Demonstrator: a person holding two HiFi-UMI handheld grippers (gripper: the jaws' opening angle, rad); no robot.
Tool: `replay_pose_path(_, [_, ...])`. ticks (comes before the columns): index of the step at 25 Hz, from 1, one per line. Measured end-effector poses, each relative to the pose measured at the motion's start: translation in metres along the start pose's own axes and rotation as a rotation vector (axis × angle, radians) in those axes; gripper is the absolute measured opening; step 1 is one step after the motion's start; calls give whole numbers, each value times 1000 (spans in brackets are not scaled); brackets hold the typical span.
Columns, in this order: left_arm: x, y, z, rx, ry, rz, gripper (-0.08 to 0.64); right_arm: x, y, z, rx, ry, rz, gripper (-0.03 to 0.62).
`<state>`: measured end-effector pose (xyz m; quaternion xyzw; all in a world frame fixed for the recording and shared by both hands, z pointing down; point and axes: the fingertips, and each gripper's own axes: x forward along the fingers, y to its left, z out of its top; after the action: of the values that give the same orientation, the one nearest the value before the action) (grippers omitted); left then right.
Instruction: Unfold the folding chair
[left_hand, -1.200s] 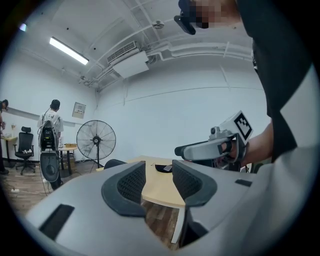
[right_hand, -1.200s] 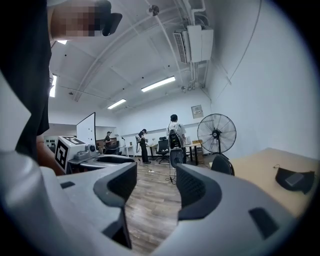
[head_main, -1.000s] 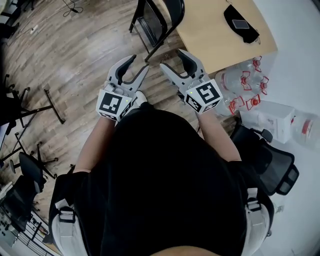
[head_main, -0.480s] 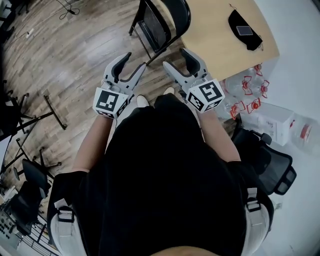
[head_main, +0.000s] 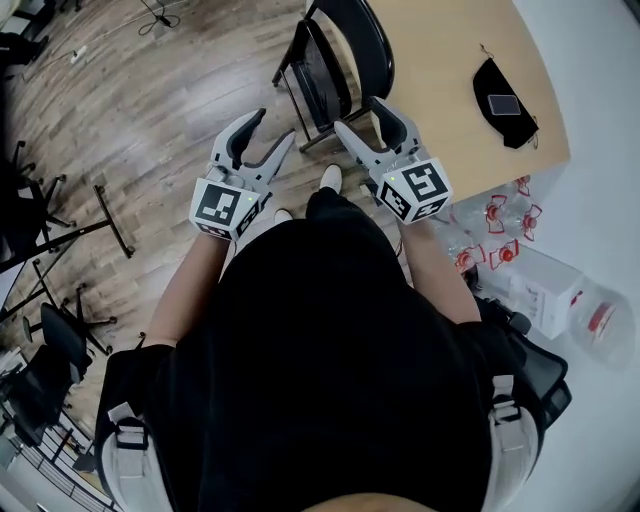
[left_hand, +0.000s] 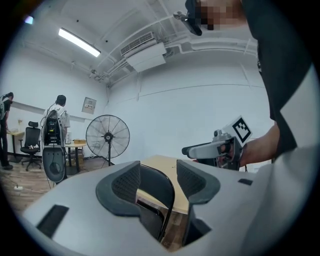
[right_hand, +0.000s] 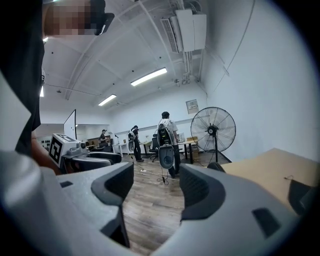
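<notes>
A black folding chair (head_main: 335, 65) stands folded, leaning against the tan table's (head_main: 450, 50) near-left edge. In the head view both grippers are held side by side just short of it. My left gripper (head_main: 270, 130) is open and empty, and its own view shows the chair's (left_hand: 159, 192) curved black back through the gap of the left gripper (left_hand: 159, 181). My right gripper (head_main: 365, 118) is also open with nothing between its pads. Through the gap of the right gripper (right_hand: 156, 187) I see wooden floor, with the chair's top (right_hand: 216, 166) just to the right.
On the table lies a black pouch (head_main: 505, 100) with a phone. Water bottles (head_main: 490, 215) and an office chair (head_main: 535, 345) sit on the floor at right. Black stands (head_main: 105, 215) are at left. A standing fan (left_hand: 107, 136) and people (right_hand: 165, 132) are far off.
Both grippers and the person have moved forward toward the folded chair, which now lies closer in front of the jaws. Both stay empty.
</notes>
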<state>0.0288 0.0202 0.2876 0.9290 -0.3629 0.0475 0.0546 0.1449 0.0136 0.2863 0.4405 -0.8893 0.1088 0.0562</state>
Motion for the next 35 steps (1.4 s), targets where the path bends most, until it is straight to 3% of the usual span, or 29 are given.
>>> replay_pose_path(10, [93, 31, 9, -2, 17, 59, 242, 46, -102, 2, 2, 69, -14, 292])
replay_pose_path(22, [174, 54, -11, -5, 59, 101, 256, 88, -214, -48, 8, 237, -123, 298])
replay_pose_path(35, [223, 68, -43, -69, 79, 174, 256, 116, -266, -116, 77, 401, -182, 293])
